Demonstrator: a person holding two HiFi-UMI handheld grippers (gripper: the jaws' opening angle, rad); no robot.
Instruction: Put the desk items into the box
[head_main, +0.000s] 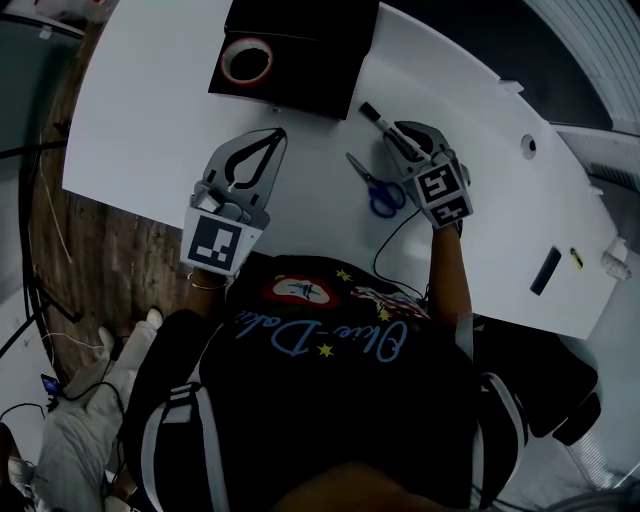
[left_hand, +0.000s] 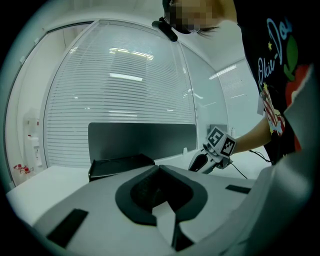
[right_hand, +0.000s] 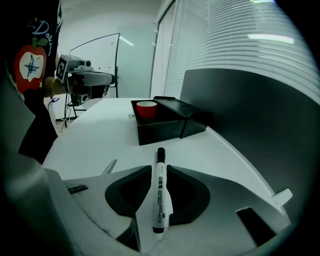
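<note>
**Marker pickup, right side**

Marker (right_hand: 159, 192) lies on the table (head_main: 150, 120) just short of the box (head_main: 310, 70), lower middle of my right gripper view. My right gripper (head_main: 402, 140) straddles it, jaws a touch wider than the barrel and not pinching, far as I can tell. Next, I reckon: squeeze, lift, clear the box wall. My left gripper (head_main: 272, 138) is closed on nothing. Scissors (head_main: 378, 185) sit just beside. Box interior's too dark to read past the tape roll (head_main: 246, 61).
</note>
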